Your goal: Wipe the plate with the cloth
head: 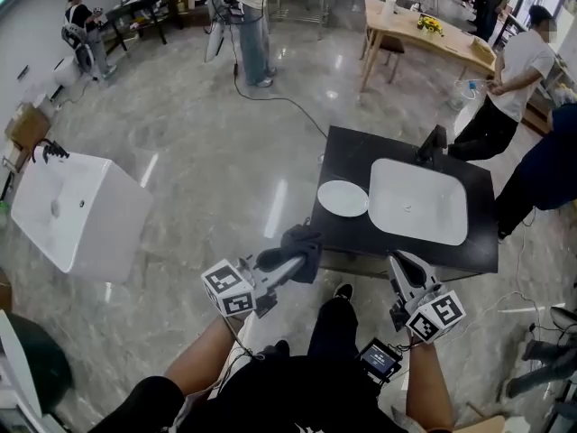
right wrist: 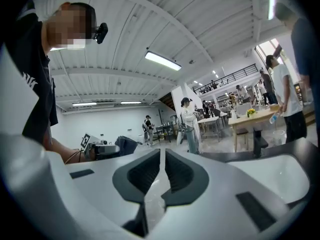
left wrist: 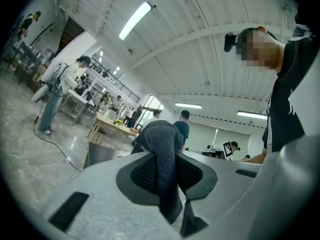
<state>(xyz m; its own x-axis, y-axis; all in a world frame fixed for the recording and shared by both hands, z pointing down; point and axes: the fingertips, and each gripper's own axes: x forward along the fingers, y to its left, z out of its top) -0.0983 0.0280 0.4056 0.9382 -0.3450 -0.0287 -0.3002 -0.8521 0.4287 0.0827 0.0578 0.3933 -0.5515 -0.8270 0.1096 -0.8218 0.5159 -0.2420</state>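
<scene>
Plate [head: 343, 198] is sitting on the left part of the black table [head: 361, 156], just beside the white basin [head: 419, 201], on the basin's left.

Cloth [head: 303, 242] is hanging at the table's near-left edge, on the person's side of the plate. It is near the plate but apart from it, with bare tabletop showing between them.

Left gripper [head: 296, 260] is clamping the cloth. In the left gripper view the dark knit fabric is filling the gap between the pads, bunching up over the jaw tips and trailing down toward the camera. The jaws are standing narrow, only as far apart as the fabric is thick. The gripper is pointing roughly level toward the table and the plate. In the head view its tips are sitting right at the table edge; I can't tell if they are touching it.

Right gripper [head: 403, 264] is hovering at the table's near edge, in front of the basin and well to the right of the plate. Its jaws are sitting almost together, with just a thin slit between the pads and nothing in it. In the right gripper view the basin's rim is showing off to the right of the jaws.

Several other people are standing around the room behind the table.
</scene>
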